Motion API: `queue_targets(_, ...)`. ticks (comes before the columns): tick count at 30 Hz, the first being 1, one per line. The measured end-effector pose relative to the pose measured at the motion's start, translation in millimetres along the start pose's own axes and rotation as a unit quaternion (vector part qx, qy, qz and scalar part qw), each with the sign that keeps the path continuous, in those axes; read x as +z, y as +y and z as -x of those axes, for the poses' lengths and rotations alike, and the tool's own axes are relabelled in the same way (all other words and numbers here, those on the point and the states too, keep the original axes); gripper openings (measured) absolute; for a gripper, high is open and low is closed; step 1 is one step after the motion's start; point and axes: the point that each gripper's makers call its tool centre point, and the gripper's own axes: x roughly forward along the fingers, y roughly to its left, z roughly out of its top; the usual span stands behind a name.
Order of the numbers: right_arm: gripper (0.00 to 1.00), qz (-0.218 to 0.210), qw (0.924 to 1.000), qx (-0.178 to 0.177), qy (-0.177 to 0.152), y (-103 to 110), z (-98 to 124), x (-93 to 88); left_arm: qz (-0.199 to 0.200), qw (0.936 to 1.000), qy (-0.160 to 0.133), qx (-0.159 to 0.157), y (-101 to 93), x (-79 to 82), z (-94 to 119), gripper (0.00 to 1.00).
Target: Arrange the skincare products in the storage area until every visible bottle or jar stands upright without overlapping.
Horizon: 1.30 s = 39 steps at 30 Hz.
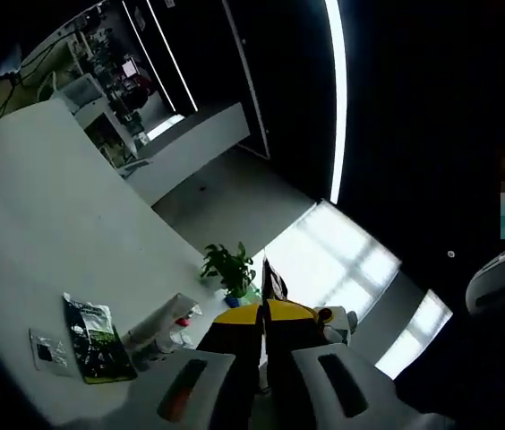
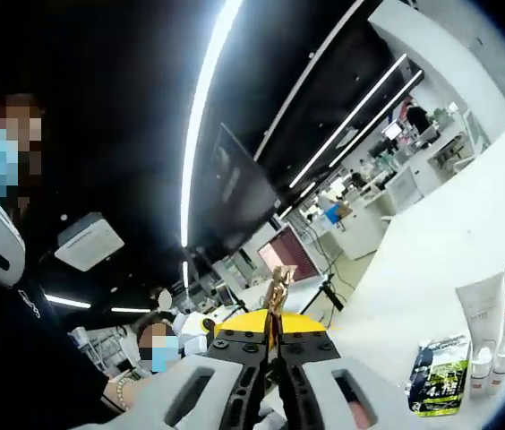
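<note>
1. The left tool [image 1: 266, 358] has its jaws drawn almost together on a thin dark sachet [image 1: 273, 279], seen edge-on; its print is unreadable
2. The right tool [image 2: 278, 345] is pinched closed on a thin gold foil sachet [image 2: 278, 287], long axis pointing straight out from the tips
3. Right of that tool, on the white counter [image 2: 467, 242], lie a green-black flat pouch [image 2: 439, 374] and white tubes with a red-capped one [image 2: 496, 324], partly cut off
4. Left of the left tool lies the same pouch [image 1: 96, 339], tubes [image 1: 158, 322] pointing away
</note>
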Motion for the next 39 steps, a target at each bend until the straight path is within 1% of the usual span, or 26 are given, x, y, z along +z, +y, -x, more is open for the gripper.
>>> queue_targets(1, 0.00, -0.001, 1.0000, 0.000, 0.000, 0.3, 0.0, 0.0, 0.003, 1.0000, -0.001, 0.000, -0.1, -0.8, 0.5, 0.01)
queue_targets(3, 0.00, 0.000, 0.9999, 0.009, -0.006, 3.9, -1.2, 1.6, 0.015, 0.9998, -0.013, -0.006, -1.1, 2.1, 1.8, 0.01)
queue_targets(4, 0.00, -0.024, 0.9994, 0.020, -0.013, 8.0, -2.5, 3.2, 0.024, 0.9994, -0.021, -0.013, -2.5, 4.5, 3.7, 0.01)
queue_targets(6, 0.00, -0.039, 0.9986, 0.032, -0.014, 11.5, -4.1, 1.9, 0.033, 0.9989, -0.029, -0.020, -4.4, 5.7, 7.2, 0.01)
queue_targets(7, 0.00, -0.036, 0.9988, 0.032, -0.009, 11.2, -4.8, 0.3, 0.028, 0.9991, -0.027, -0.017, -4.4, 4.7, 8.6, 0.01)
queue_targets(9, 0.00, -0.032, 0.9989, 0.033, 0.001, 12.4, -5.7, -4.4, 0.006, 0.9998, -0.017, -0.004, -0.9, 1.9, 12.5, 0.01)
queue_targets(12, 0.00, -0.035, 0.9988, 0.033, 0.011, 12.5, -6.3, -8.9, -0.026, 0.9996, -0.005, 0.005, 0.0, 0.1, 15.9, 0.01)
queue_targets(13, 0.00, -0.034, 0.9989, 0.029, 0.013, 11.1, -6.3, -9.8, -0.051, 0.9986, 0.003, 0.012, 1.2, -1.4, 17.2, 0.01)
queue_targets(15, 0.00, -0.033, 0.9990, 0.024, 0.016, 8.0, -6.6, -10.6, -0.073, 0.9971, 0.011, 0.019, 1.5, -3.1, 18.0, 0.01)
queue_targets(16, 0.00, -0.036, 0.9989, 0.024, 0.016, 7.3, -6.9, -10.5, -0.071, 0.9973, 0.008, 0.016, -1.2, -2.3, 17.2, 0.05)
queue_targets(17, 0.00, -0.047, 0.9984, 0.028, 0.016, 7.1, -7.7, -9.7, -0.070, 0.9973, 0.011, 0.020, -1.1, -2.6, 17.0, 0.09)
queue_targets(18, 0.00, -0.048, 0.9983, 0.029, 0.017, 6.8, -9.5, -9.8, -0.072, 0.9972, 0.012, 0.018, -1.7, -2.4, 16.8, 0.10)
queue_targets(20, 0.00, -0.049, 0.9980, 0.030, 0.025, 6.5, -11.6, -11.6, -0.076, 0.9969, 0.014, 0.016, -3.5, -1.7, 16.8, 0.05)
queue_targets(22, 0.00, -0.055, 0.9973, 0.038, 0.031, 8.0, -13.9, -13.6, -0.085, 0.9958, 0.018, 0.028, 1.4, -1.8, 17.6, 0.00)
queue_targets(23, 0.00, -0.055, 0.9972, 0.036, 0.034, 7.0, -15.1, -15.0, -0.088, 0.9954, 0.020, 0.035, 3.9, -1.8, 18.1, 0.00)
queue_targets(26, 0.00, -0.058, 0.9970, 0.033, 0.040, 3.5, -17.3, -17.7, -0.075, 0.9961, 0.018, 0.043, 7.2, -1.1, 19.4, 0.00)
queue_targets(29, 0.00, -0.063, 0.9965, 0.035, 0.042, 2.8, -18.1, -18.5, -0.068, 0.9964, 0.009, 0.048, 9.8, -0.3, 21.0, 0.00)
queue_targets(32, 0.00, -0.055, 0.9970, 0.031, 0.046, 0.0, -18.5, -20.0, -0.043, 0.9975, 0.001, 0.055, 15.4, -2.1, 20.7, 0.00)
queue_targets(35, 0.00, -0.047, 0.9975, 0.028, 0.046, -3.0, -16.2, -21.6, -0.036, 0.9978, -0.001, 0.055, 18.2, -3.2, 19.6, 0.00)
queue_targets(36, 0.02, -0.038, 0.9978, 0.018, 0.051, -7.4, -14.8, -23.1, -0.031, 0.9978, -0.005, 0.057, 20.2, -2.4, 18.9, 0.00)
queue_targets(39, 0.12, -0.036, 0.9980, 0.013, 0.051, -11.4, -10.7, -22.4, -0.024, 0.9978, -0.011, 0.060, 24.9, -0.5, 18.3, 0.00)
